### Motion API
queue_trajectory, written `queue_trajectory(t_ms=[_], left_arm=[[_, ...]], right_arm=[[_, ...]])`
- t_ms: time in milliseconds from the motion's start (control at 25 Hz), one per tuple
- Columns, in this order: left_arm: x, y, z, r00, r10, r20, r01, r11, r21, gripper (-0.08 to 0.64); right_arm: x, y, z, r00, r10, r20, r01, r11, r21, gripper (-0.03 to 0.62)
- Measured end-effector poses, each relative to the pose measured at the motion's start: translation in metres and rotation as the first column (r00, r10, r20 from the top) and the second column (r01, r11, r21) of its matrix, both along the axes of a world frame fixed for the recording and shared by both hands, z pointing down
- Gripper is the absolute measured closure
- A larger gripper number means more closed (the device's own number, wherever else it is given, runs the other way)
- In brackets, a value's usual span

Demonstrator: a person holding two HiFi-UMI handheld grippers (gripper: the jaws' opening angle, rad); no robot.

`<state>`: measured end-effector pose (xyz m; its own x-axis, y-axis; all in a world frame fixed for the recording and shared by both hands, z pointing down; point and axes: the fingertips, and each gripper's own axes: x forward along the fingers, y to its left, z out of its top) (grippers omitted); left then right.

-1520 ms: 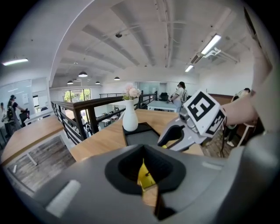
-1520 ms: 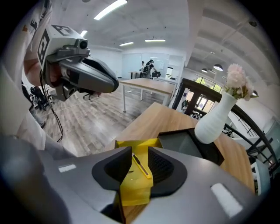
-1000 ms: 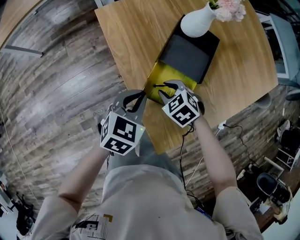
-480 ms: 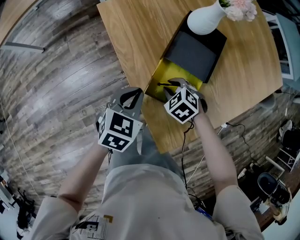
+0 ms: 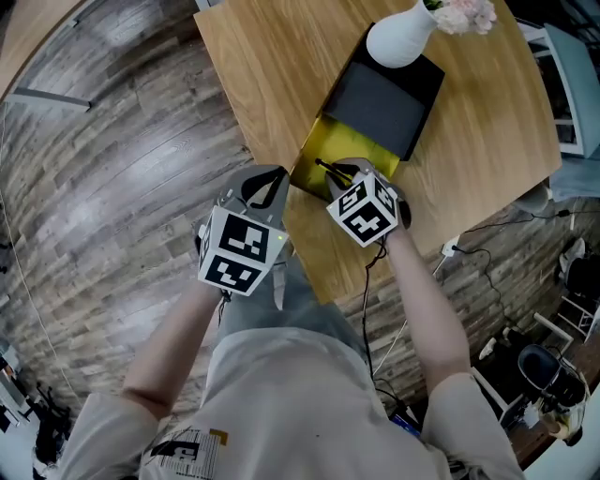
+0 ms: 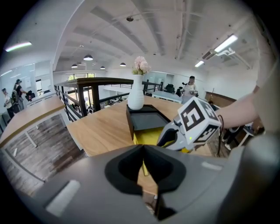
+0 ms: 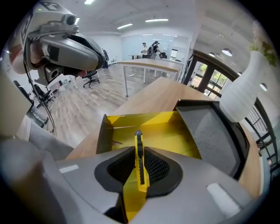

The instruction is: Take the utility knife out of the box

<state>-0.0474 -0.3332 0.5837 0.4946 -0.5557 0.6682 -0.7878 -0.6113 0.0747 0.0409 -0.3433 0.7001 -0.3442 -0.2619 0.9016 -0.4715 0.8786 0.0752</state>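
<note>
Surface: a wood table (image 5: 272,84) is filling the top middle of the head view, with one corner pointing toward the person.
Room: open office. A grey plank floor (image 5: 112,187) is running all round the table. The left gripper view is showing more long tables, a black railing (image 6: 83,94) and people standing far off.
Box: the yellow box (image 5: 319,155) is sitting open near the table's near edge. Its far side is touching a black tray (image 5: 380,103) with a grey inside.
Box contents: the knife (image 7: 139,162), yellow with a black slider, is standing edge-up inside the box with its tip pointing at the far wall. Can't tell if it is resting on the box floor.
Right gripper (image 7: 139,151): it is reaching steeply down into the box. Its jaws have just been closing, and the pads are now pressing the knife from both sides.
Left gripper (image 6: 143,148): it is hanging just off the table edge, beside the box. Its jaws are meeting at the tips with nothing between them.
Vase: a white vase (image 5: 398,42) with pink flowers (image 5: 459,14) is standing upright at the tray's far end, well apart from the knife.
Others: a cable (image 5: 370,300) is hanging from the right gripper along the arm. A chair (image 5: 548,370) is standing on the floor at lower right.
In the way: the box walls are standing round the knife, and the top is lying open.
</note>
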Motion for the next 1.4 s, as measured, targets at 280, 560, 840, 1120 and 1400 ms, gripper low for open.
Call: queue_trajectory(t_ms=[280, 560, 840, 1120, 1400], left_arm=[[0.002, -0.01, -0.056, 1.0, 0.006, -0.009, -0.005, 0.994, 0.109, 0.558], [0.005, -0.015, -0.131, 0.999, -0.006, -0.04, 0.017, 0.96, 0.278, 0.558], [0.025, -0.003, -0.211, 0.998, 0.041, -0.047, -0.018, 0.913, 0.407, 0.558], [0.046, 0.016, -0.306, 0.991, 0.116, -0.061, -0.061, 0.825, 0.562, 0.558], [0.062, 0.05, -0.381, 0.978, 0.158, -0.132, -0.033, 0.753, 0.657, 0.558]], right_arm=[[0.012, -0.009, -0.086, 0.986, 0.107, 0.127, -0.125, 0.981, 0.149, 0.526], [0.015, -0.002, -0.199, 0.929, 0.151, 0.338, -0.244, 0.937, 0.252, 0.525], [0.033, 0.017, -0.305, 0.876, 0.147, 0.459, -0.347, 0.854, 0.387, 0.525], [0.055, 0.043, -0.413, 0.776, 0.099, 0.623, -0.464, 0.758, 0.458, 0.525], [0.089, 0.076, -0.482, 0.731, 0.066, 0.679, -0.557, 0.632, 0.538, 0.525]])
